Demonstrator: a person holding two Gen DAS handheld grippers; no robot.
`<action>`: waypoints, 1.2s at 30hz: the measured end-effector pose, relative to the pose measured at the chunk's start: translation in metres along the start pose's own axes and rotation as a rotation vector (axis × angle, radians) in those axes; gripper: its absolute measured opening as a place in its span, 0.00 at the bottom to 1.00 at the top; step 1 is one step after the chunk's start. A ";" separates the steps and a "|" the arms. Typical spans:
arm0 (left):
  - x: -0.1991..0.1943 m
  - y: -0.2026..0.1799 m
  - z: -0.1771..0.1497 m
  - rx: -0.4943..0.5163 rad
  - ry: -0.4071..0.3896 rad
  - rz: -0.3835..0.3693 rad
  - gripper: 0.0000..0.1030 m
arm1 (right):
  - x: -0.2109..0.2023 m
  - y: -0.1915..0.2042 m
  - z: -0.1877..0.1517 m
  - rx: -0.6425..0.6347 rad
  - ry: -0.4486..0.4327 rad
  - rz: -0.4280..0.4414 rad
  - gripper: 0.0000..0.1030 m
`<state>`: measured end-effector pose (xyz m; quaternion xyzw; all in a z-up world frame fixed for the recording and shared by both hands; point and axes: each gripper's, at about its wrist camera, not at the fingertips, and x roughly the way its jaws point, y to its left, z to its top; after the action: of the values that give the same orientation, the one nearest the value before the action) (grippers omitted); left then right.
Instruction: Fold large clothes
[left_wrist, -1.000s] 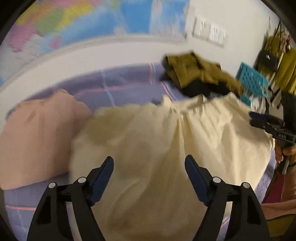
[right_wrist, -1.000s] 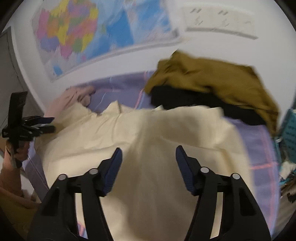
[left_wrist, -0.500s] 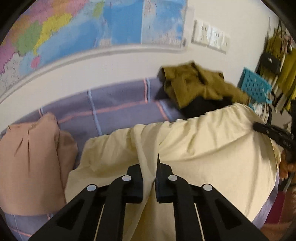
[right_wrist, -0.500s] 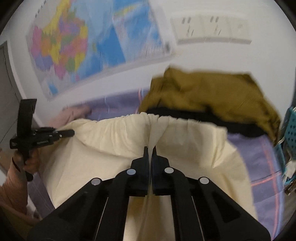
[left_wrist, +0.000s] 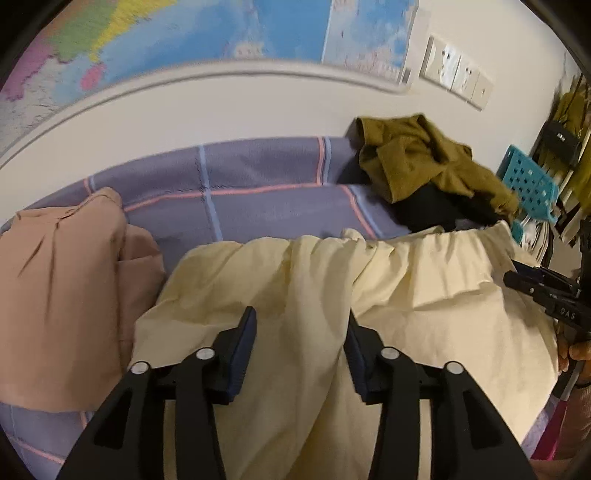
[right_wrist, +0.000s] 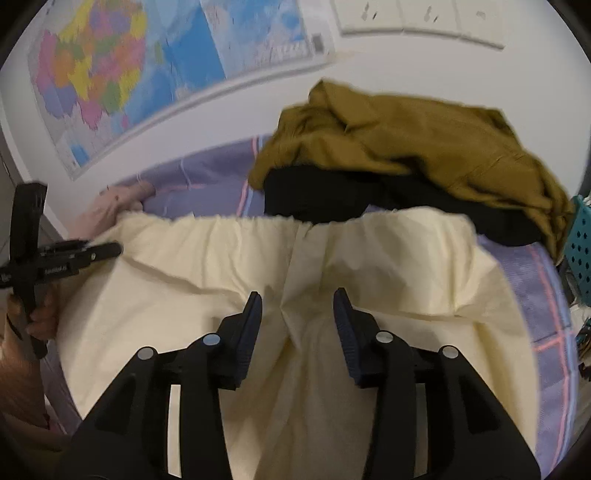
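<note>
A large pale yellow garment (left_wrist: 406, 295) lies spread on the purple plaid bed sheet (left_wrist: 258, 184), its gathered edge folded toward the wall; it also shows in the right wrist view (right_wrist: 369, 266). My left gripper (left_wrist: 301, 325) is open just above the cloth, holding nothing. My right gripper (right_wrist: 297, 306) is open over the cloth too, and it shows at the right edge of the left wrist view (left_wrist: 517, 278). The left gripper shows at the left edge of the right wrist view (right_wrist: 110, 251).
A folded peach garment (left_wrist: 62, 288) lies at the left. An olive garment (right_wrist: 406, 133) sits on a black one (right_wrist: 351, 199) at the back right. A turquoise perforated basket (left_wrist: 528, 184) stands at the right. A map hangs on the wall (right_wrist: 147, 66).
Both grippers shut on the yellow garment half a second ago and carried its edge toward the wall. Now both have opened and let it go; the cloth lies folded over.
</note>
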<state>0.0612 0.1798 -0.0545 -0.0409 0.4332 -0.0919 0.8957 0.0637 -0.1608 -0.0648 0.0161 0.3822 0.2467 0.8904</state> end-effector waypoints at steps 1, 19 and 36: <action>-0.006 0.001 -0.002 0.003 -0.015 -0.005 0.44 | -0.007 -0.001 0.000 -0.001 -0.017 0.006 0.39; -0.022 0.044 -0.041 -0.044 -0.067 0.037 0.49 | -0.028 -0.069 -0.016 0.167 -0.072 0.096 0.57; 0.013 -0.013 -0.032 0.069 -0.018 0.036 0.55 | 0.023 -0.028 0.002 0.072 0.024 0.106 0.38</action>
<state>0.0429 0.1650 -0.0823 -0.0029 0.4225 -0.0903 0.9019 0.0908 -0.1750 -0.0848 0.0652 0.4000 0.2799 0.8703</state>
